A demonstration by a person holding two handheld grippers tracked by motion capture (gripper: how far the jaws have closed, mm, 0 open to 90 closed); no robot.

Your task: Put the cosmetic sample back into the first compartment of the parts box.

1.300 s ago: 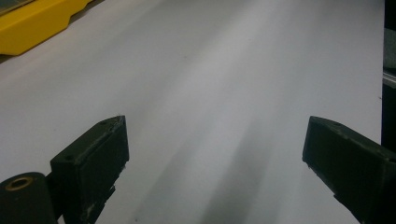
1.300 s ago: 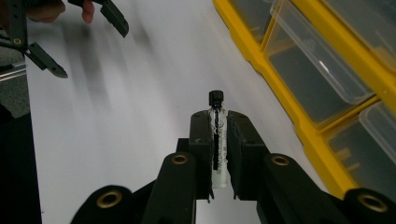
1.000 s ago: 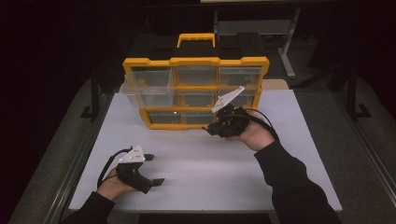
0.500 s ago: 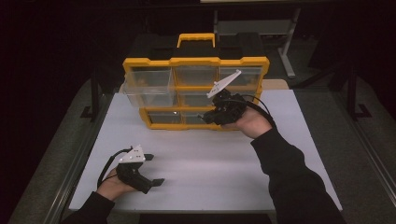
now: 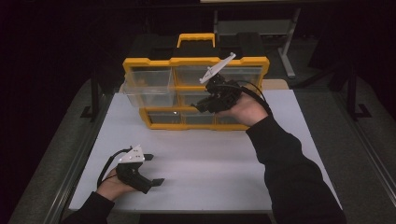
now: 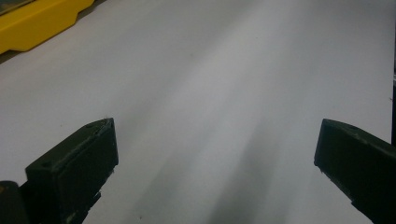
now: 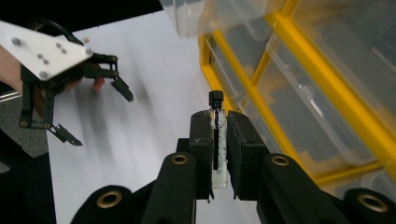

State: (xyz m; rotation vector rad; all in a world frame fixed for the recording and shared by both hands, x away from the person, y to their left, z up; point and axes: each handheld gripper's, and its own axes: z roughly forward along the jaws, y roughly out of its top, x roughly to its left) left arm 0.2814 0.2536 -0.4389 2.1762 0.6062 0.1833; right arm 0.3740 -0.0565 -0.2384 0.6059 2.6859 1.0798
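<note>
Yellow organizer point(image 5: 196, 93) upper centre: right gripper point(image 7: 218, 140) jaws clamp small vial point(image 7: 217, 140); left gripper point(image 5: 152, 169) jaws spread, lower left on table point(image 5: 224, 177)

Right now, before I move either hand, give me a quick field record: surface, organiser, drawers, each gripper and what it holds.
surface: white table top
organiser: yellow-framed plastic drawer cabinet with clear drawers, upright at the far side of the table
open drawer: clear plastic drawer at upper left, pulled out
left gripper: fingers wide apart, empty, low over the near left of the table
right gripper: fingers shut on a small clear vial with a black cap, raised in front of the organiser
vial contents: cannot tell
</note>
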